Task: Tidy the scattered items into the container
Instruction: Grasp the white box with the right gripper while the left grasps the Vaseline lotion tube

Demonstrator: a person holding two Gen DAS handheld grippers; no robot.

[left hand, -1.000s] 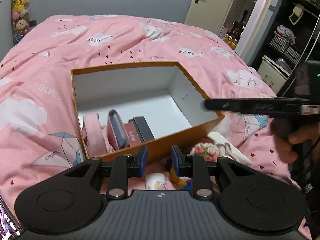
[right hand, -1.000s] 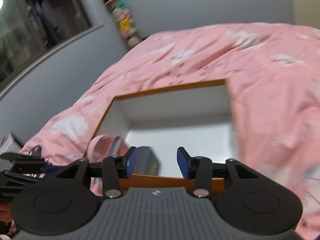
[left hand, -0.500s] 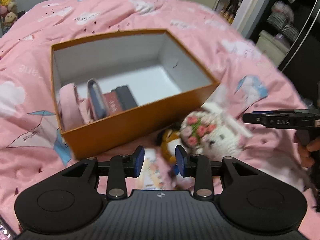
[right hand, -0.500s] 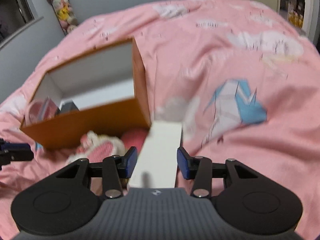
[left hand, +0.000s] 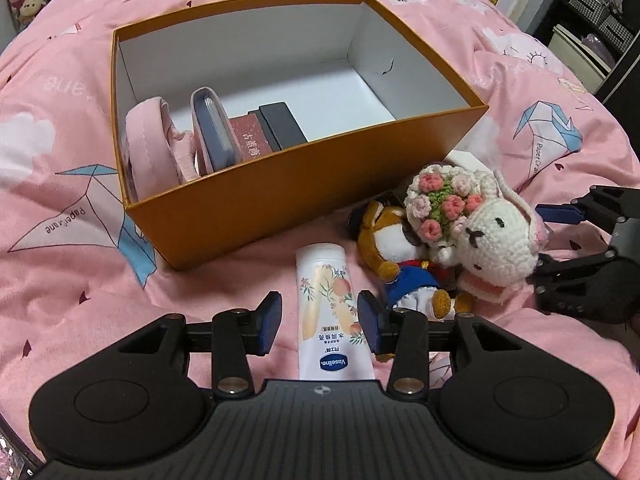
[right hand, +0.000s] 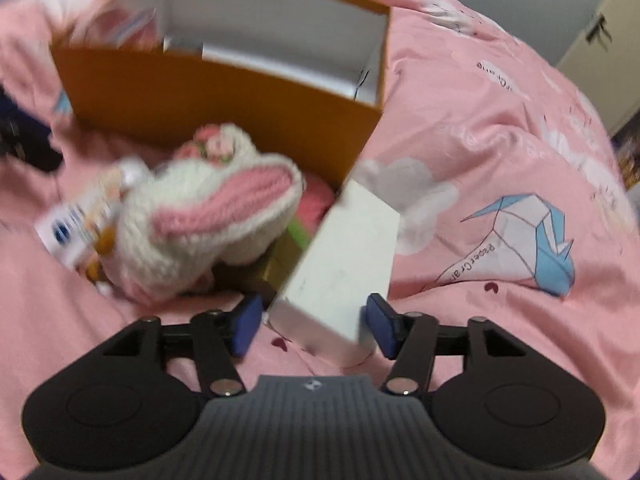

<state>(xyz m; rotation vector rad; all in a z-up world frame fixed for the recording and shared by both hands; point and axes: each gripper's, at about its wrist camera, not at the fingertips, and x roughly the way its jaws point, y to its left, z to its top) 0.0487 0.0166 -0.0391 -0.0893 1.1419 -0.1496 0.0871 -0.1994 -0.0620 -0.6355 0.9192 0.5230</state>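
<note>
An orange box with a white inside sits on the pink bed and holds a pink pouch, a case and small boxes. My left gripper is open, its fingers on either side of a white Vaseline tube lying before the box. A crocheted white bunny and a brown plush lie to the right. My right gripper is open around the near end of a white box beside the bunny. The orange box is behind.
The pink printed duvet covers the whole bed. The right gripper's body shows at the right edge of the left wrist view. Shelves and storage boxes stand past the bed at the far right.
Both grippers have pulled back from the orange box and come down to the items before it. The left one now straddles the tube, the right one the white box.
</note>
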